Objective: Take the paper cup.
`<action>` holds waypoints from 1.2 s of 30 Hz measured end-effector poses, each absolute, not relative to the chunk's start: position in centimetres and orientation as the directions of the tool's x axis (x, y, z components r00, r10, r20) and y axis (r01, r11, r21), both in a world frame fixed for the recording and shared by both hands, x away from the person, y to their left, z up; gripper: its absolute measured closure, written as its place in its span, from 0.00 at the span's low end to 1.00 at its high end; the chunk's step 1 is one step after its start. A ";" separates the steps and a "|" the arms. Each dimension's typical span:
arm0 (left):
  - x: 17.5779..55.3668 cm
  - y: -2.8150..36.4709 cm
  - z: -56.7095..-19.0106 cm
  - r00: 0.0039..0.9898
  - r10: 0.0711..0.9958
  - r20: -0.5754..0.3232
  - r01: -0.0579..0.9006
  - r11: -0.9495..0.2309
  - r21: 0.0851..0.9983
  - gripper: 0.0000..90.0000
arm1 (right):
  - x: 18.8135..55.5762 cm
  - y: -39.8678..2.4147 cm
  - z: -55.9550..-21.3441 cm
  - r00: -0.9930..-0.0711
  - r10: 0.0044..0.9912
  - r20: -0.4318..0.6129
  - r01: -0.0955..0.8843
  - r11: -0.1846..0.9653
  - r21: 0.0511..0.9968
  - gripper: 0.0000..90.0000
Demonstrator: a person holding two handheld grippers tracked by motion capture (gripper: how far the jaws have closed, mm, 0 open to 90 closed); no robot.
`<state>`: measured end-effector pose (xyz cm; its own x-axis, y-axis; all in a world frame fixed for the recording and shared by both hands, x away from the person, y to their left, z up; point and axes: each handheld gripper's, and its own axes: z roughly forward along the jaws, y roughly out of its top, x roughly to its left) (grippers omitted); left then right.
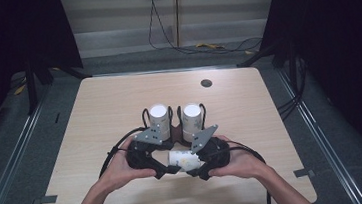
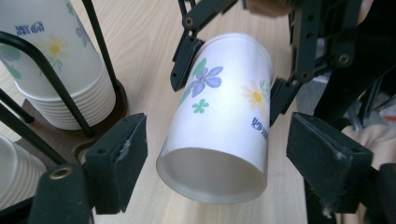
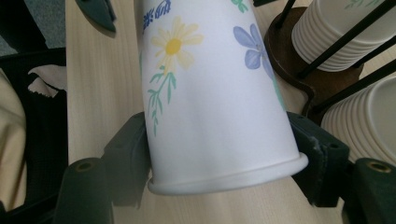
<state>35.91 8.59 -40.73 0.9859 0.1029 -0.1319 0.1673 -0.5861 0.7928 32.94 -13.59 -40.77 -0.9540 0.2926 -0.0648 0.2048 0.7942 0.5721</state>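
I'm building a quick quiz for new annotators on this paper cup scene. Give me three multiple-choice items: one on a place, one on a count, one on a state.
1. Where is the loose paper cup?
A. between the two grippers, over the table
B. inside the rack
C. on the floor

2. How many cup stacks stand in the black wire rack?
A. one
B. two
C. four

3. How does the right gripper stand?
A. wide open, apart from the cup
B. shut on the cup near its rim
C. shut on the rack

Key: 1 A, it lies sideways between the hands; 2 B, two white tops show in the high view; 3 B, both pads press the cup.
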 end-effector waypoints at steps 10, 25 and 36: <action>35.7 8.3 -40.9 0.993 0.077 -0.091 0.119 -0.634 0.764 0.29 | 32.9 -13.0 -40.6 -0.960 0.271 -0.075 0.186 0.812 0.554 0.33; 35.0 6.9 -41.6 1.000 0.013 -0.011 0.017 -0.734 0.678 0.38 | 32.7 -12.2 -40.9 -0.969 0.234 -0.084 0.159 0.844 0.511 0.34; 34.7 6.7 -41.9 1.000 0.001 0.021 -0.013 -0.750 0.661 0.40 | 32.6 -11.8 -41.3 -0.969 0.221 -0.111 0.139 0.858 0.494 0.31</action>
